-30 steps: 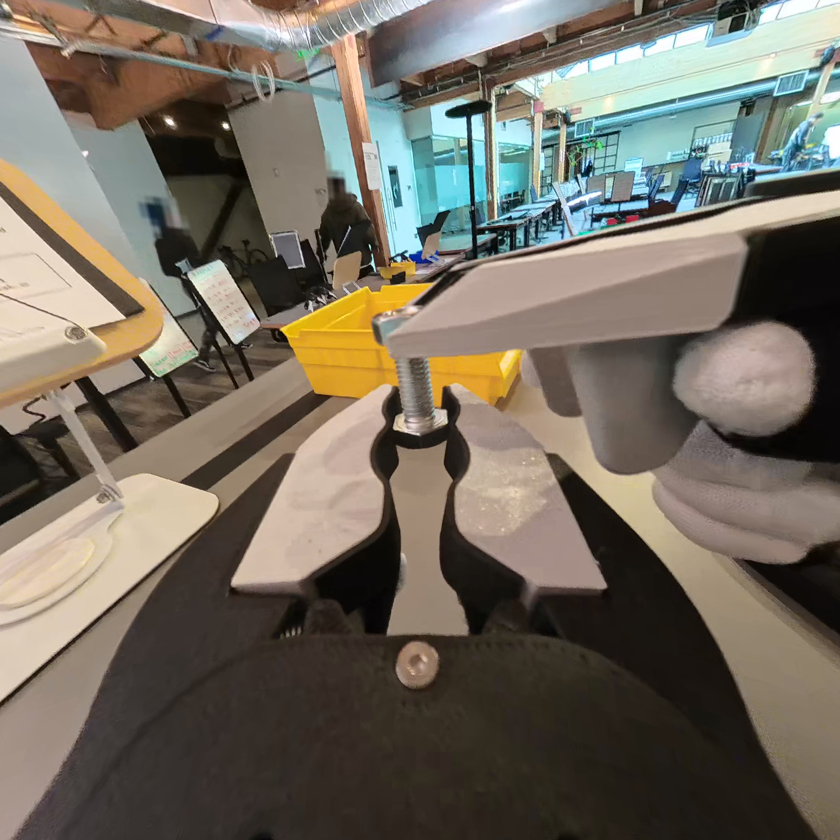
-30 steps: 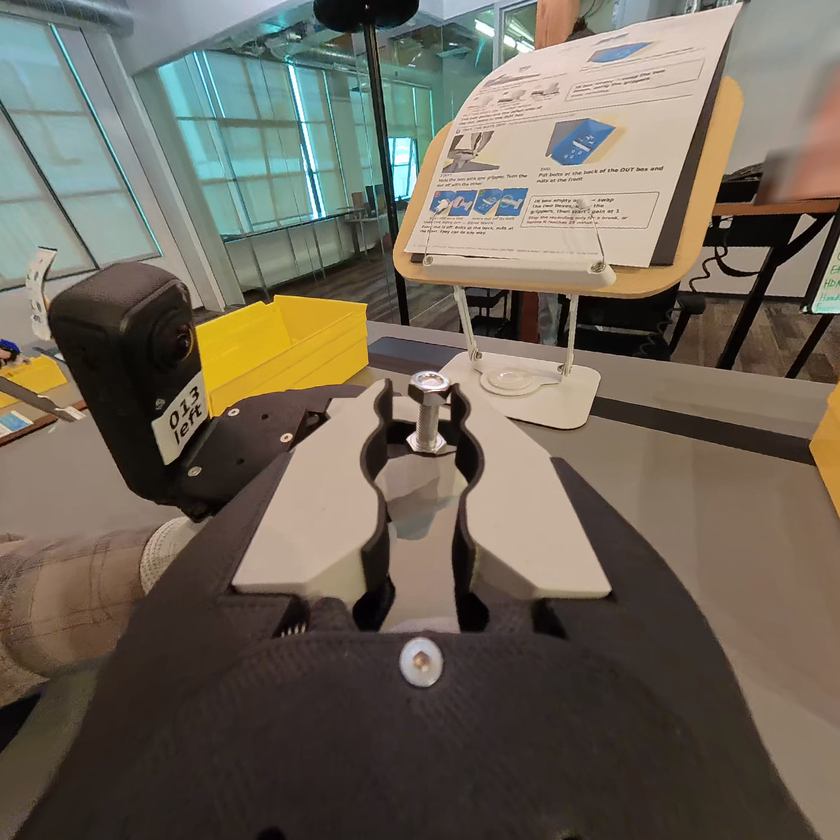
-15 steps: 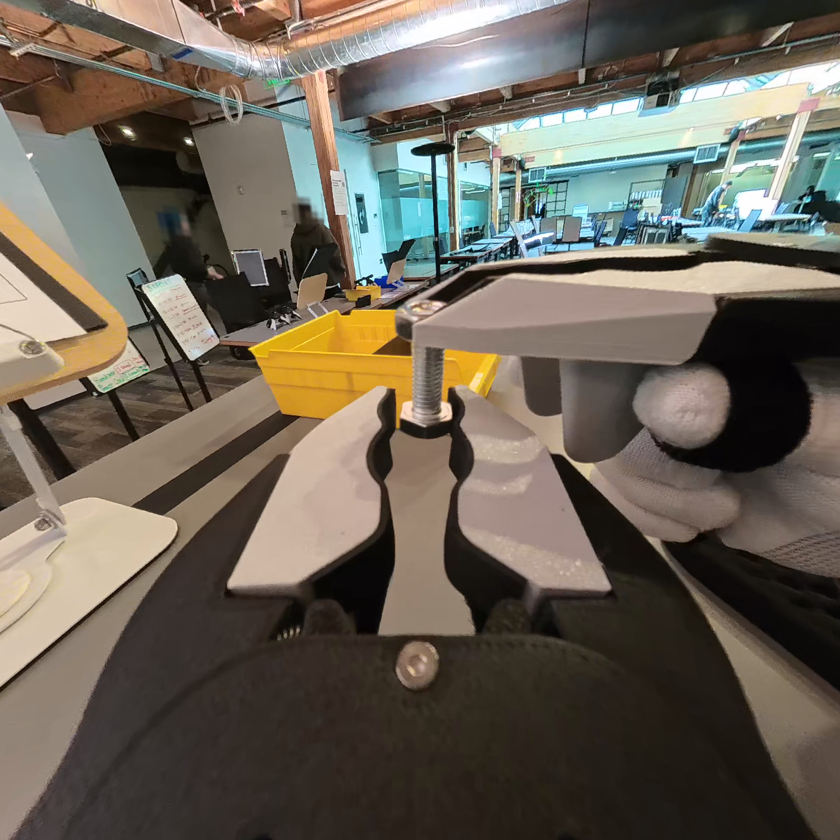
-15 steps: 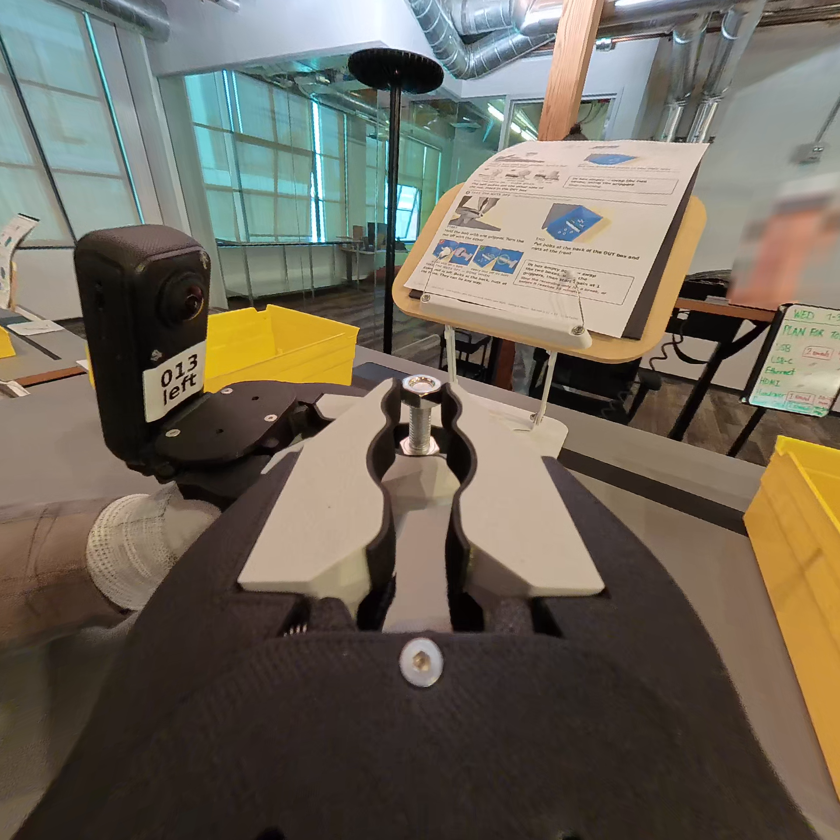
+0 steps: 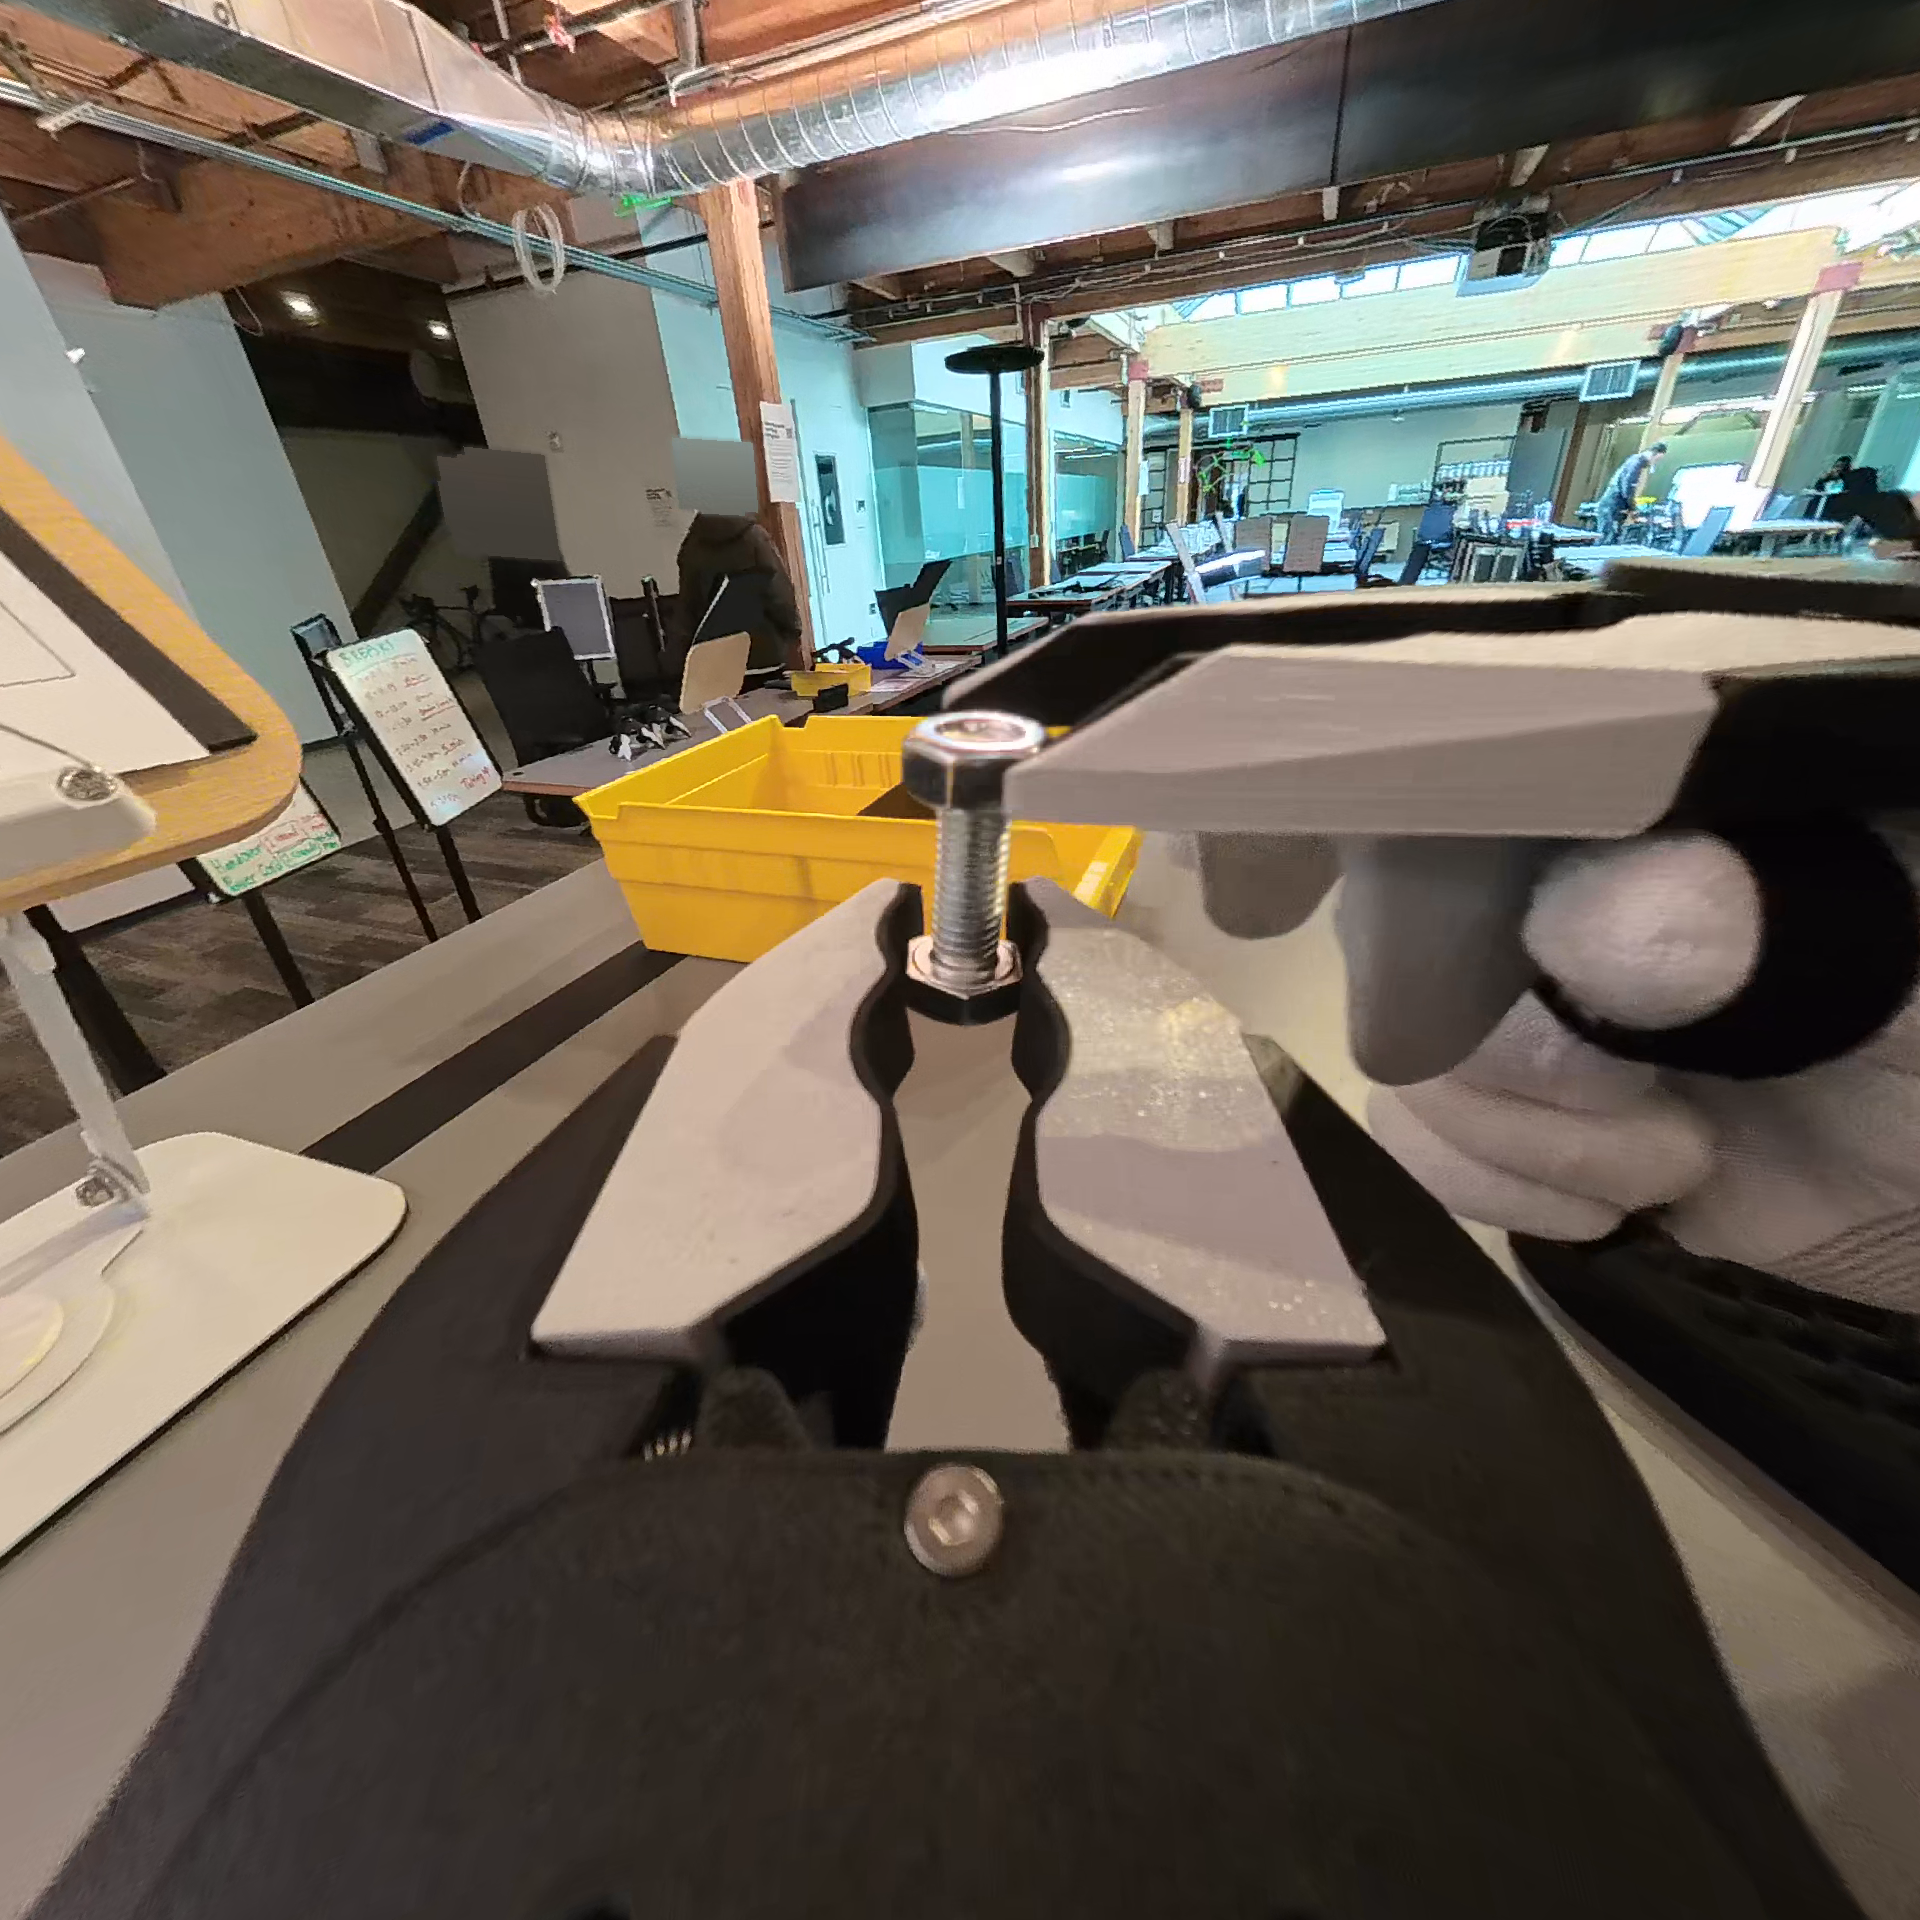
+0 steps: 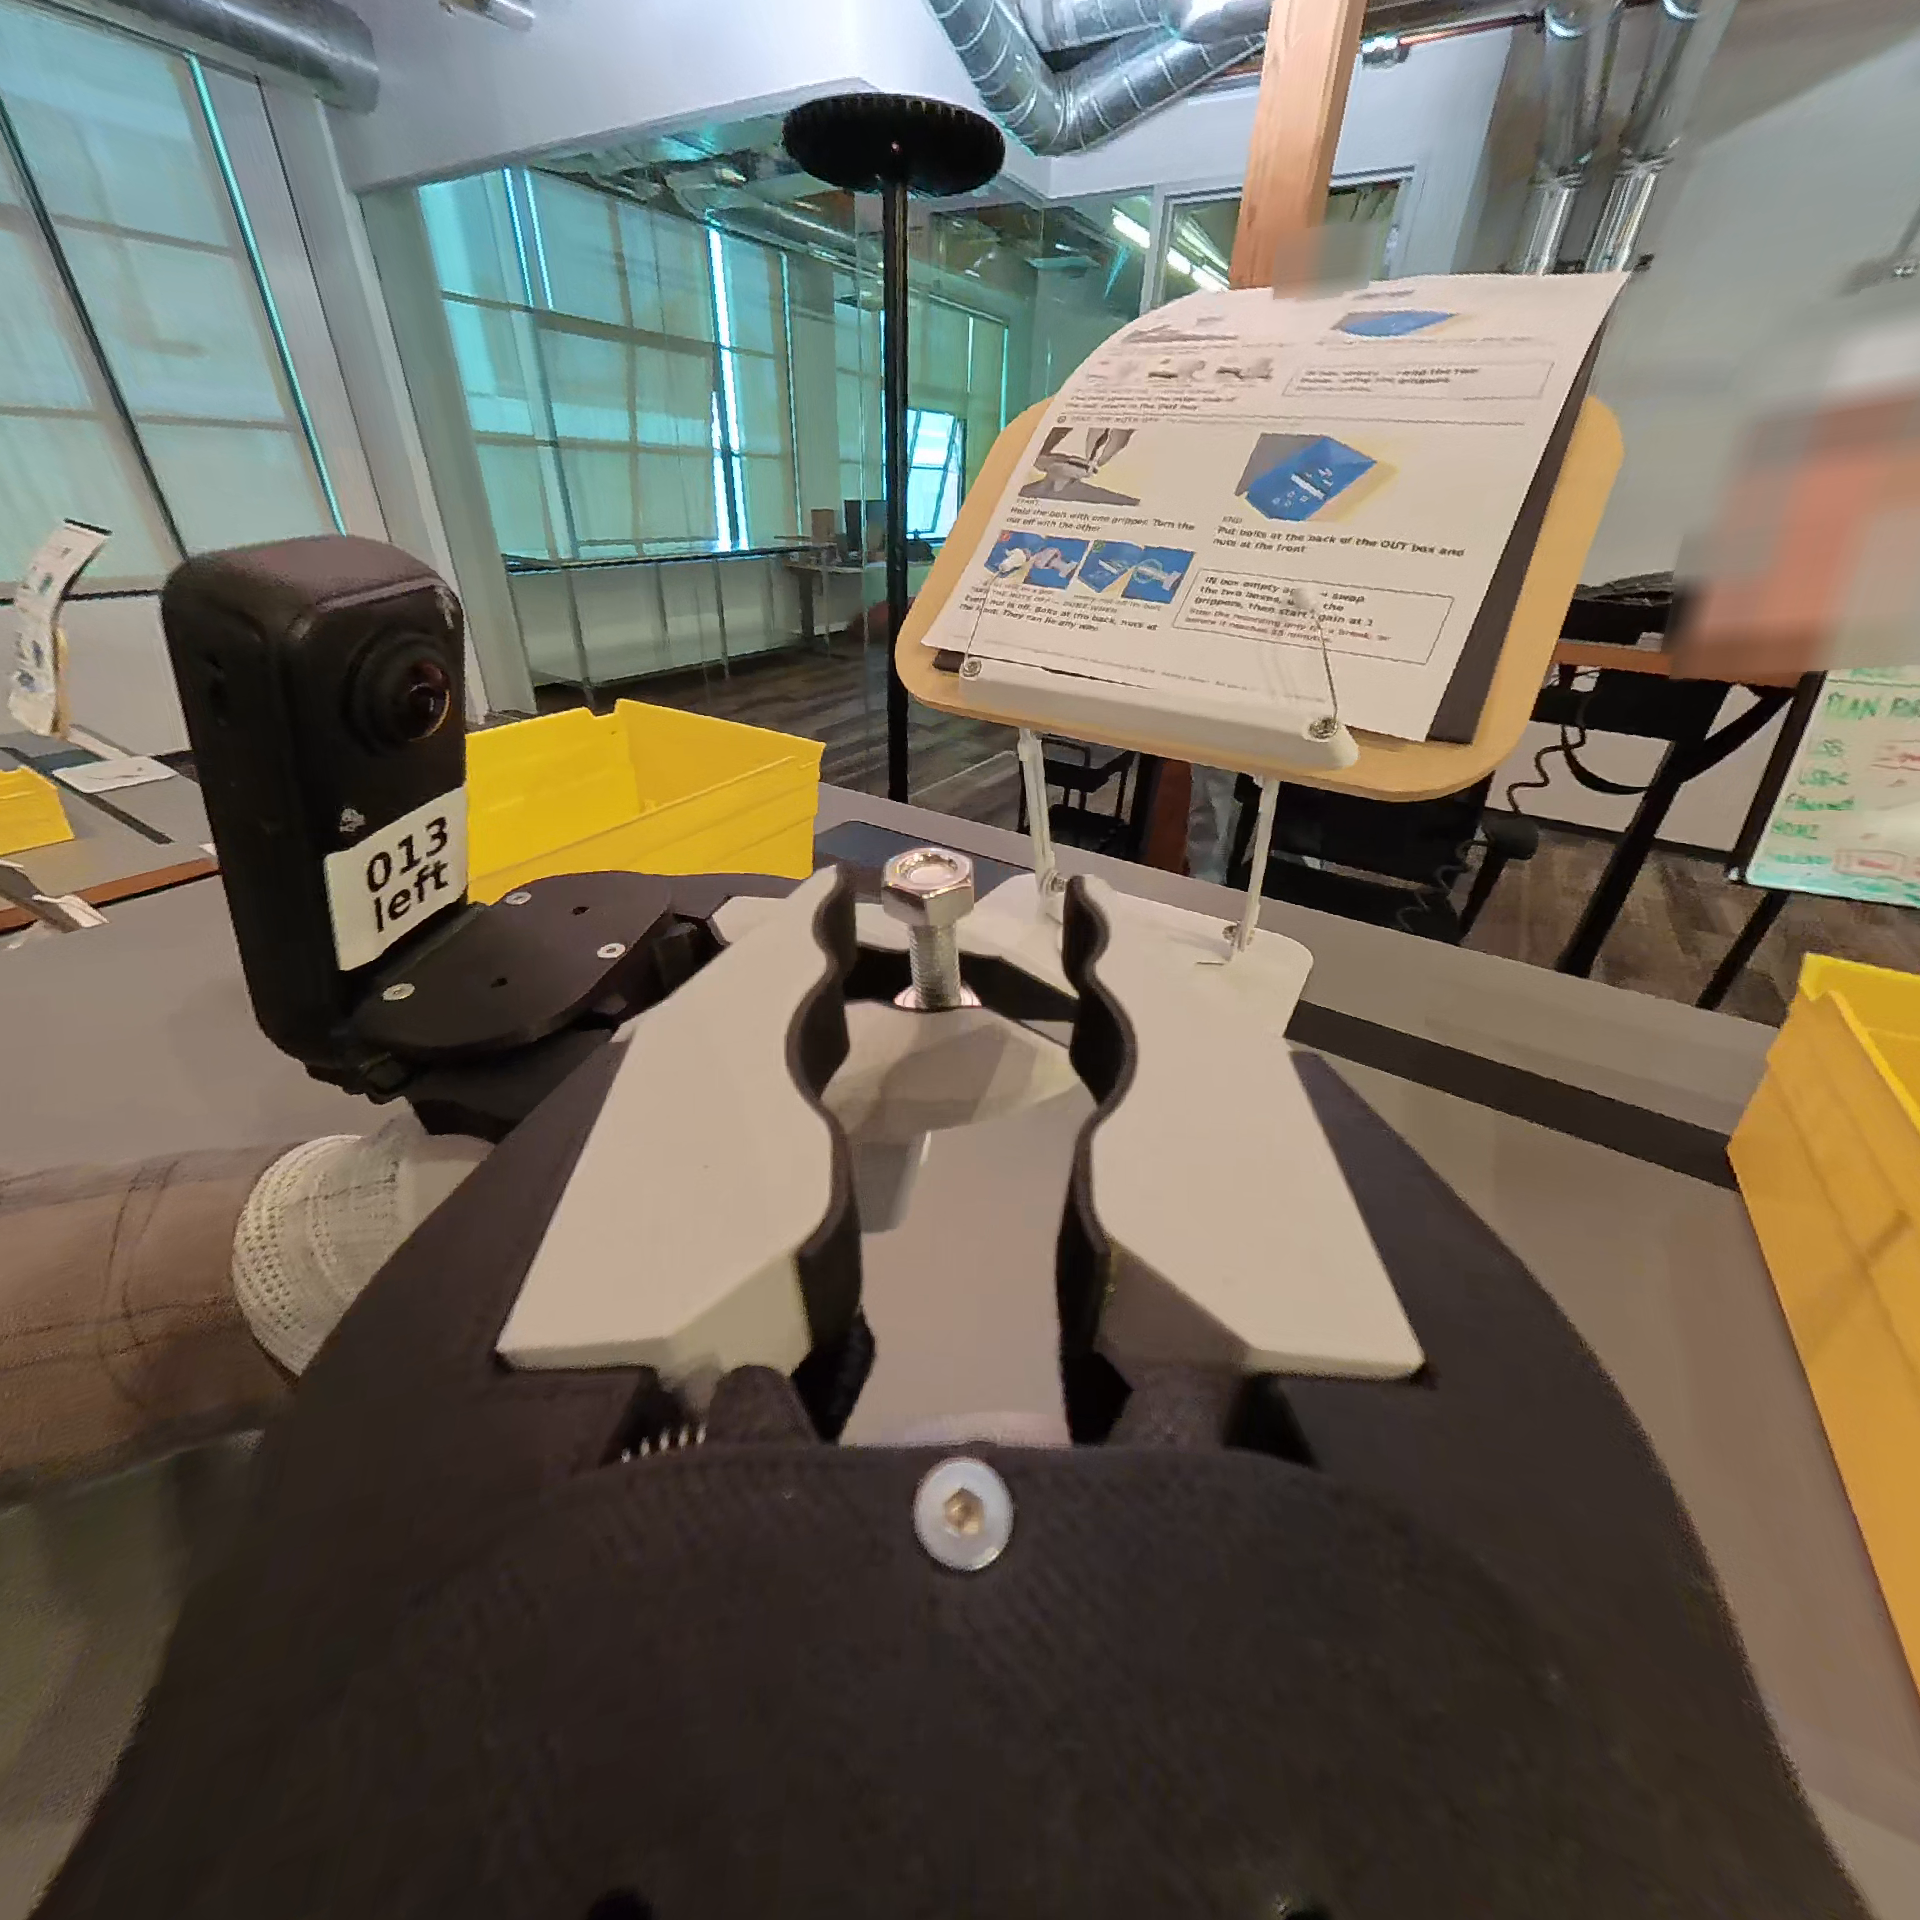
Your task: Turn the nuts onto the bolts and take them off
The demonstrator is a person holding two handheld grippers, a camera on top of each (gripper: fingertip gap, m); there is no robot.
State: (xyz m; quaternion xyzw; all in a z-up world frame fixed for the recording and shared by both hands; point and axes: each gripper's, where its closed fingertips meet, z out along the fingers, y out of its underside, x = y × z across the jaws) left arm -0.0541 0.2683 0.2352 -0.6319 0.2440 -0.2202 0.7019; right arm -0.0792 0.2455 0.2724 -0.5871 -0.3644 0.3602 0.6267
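Your right gripper (image 6: 951, 914) has just let go. Half a second ago its fingers were pinched on the hex head of the bolt (image 5: 966, 873); now they stand apart, with the head between them and a gap showing on either side. In the left wrist view one grey finger of that claw sits level with the head, just beside it.

Your left gripper (image 5: 961, 935) has not changed. Its fingers are together, clamped on the nut (image 5: 961, 971) in the notch near the tips. The bolt stands upright out of the nut, head up, carried in the air above the grey table (image 5: 582, 997), over its middle. A yellow bin (image 5: 831, 831) sits toward the far edge beyond it, and the paper stand (image 6: 1247, 675) is off to your left side. Another yellow bin (image 6: 1849, 1143) lies at the table's right edge.

This reads as the pause between two turns: the wrist has run out of travel, so you release, swing back and grip again. The nut sits low on the thread, well below the head. Whether it is going on or coming off cannot be told from this moment.

While the right claw is apart, only the nut's thread keeps the bolt up. Hold the left claw level and re-grip the head squarely on its flats.
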